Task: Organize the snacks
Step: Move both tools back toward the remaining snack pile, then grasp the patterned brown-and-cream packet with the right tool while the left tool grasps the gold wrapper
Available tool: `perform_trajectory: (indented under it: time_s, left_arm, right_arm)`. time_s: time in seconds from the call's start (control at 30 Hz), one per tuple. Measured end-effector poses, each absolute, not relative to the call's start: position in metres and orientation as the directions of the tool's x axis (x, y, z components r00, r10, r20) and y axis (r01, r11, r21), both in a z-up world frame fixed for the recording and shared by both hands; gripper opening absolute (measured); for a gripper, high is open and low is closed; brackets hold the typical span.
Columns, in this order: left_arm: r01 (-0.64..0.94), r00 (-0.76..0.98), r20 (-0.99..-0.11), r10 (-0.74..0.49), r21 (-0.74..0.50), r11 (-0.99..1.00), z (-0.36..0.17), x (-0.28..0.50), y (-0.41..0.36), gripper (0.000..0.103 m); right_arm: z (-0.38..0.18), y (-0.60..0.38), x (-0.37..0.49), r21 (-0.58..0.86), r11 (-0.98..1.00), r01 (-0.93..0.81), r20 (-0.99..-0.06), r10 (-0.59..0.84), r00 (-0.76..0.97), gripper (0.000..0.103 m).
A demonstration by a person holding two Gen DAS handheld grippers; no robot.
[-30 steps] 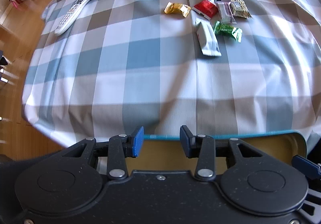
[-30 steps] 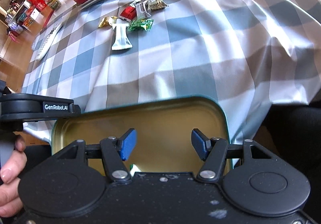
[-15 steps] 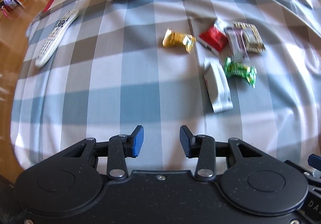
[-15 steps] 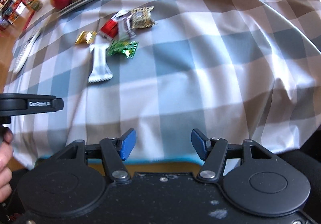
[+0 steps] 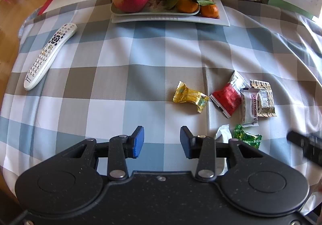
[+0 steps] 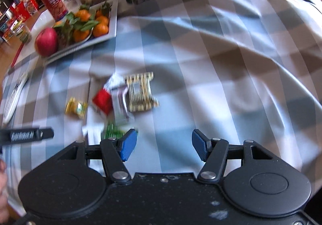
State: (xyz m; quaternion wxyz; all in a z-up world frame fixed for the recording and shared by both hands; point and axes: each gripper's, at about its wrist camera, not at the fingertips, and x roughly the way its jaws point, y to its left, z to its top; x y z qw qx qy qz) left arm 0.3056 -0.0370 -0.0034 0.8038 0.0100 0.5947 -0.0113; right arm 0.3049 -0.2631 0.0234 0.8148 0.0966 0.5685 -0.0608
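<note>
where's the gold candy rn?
Left wrist view: the gold candy lies on the checked tablecloth, right of centre, just left of the red packet, apart from it.

Right gripper (image 6: 164, 145) — jaws parted, nothing between the blue pads, held over a checked tablecloth (image 6: 221, 63). View is blurred. Landmark: red packet (image 6: 102, 102). Touching its right side, a white packet (image 6: 118, 106); just beyond that, a patterned packet (image 6: 140, 92). Left of the red packet, apart, a gold sweet (image 6: 76, 108). Nearer the camera than the red packet, a green sweet (image 6: 112, 132) beside a white bar (image 6: 92, 134), both partly behind the gripper's left finger. Well beyond the red packet — a white tray (image 6: 112, 29) with oranges (image 6: 100, 29) and an apple (image 6: 46, 41).
</note>
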Motion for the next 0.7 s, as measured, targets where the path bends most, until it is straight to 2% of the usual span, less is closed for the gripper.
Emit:
perform_trajectory:
  time_s: [0.23,0.57,0.7]
  left_arm:
    - [0.024,0.301,-0.954,0.011,0.019,1.000,-0.004,0.311,-0.035,0.049]
    - [0.003,0.282,-0.959,-0.015,-0.015,1.000,-0.005,0.314,-0.029,0.049]
    - [-0.030,0.266,-0.964,-0.013,-0.022,0.999,-0.006,0.316,-0.021,0.049]
  right_arm:
    - [0.001,-0.270,0.357,0.054,0.963,0.265,-0.941,-0.040,0.336,0.063]
    - [-0.026,-0.273,0.375,0.166,0.929,0.332,-0.939,0.046,0.340,0.063]
    - [-0.028,-0.267,0.376,0.161,0.932,0.325,-0.937,0.041,0.346,0.063]
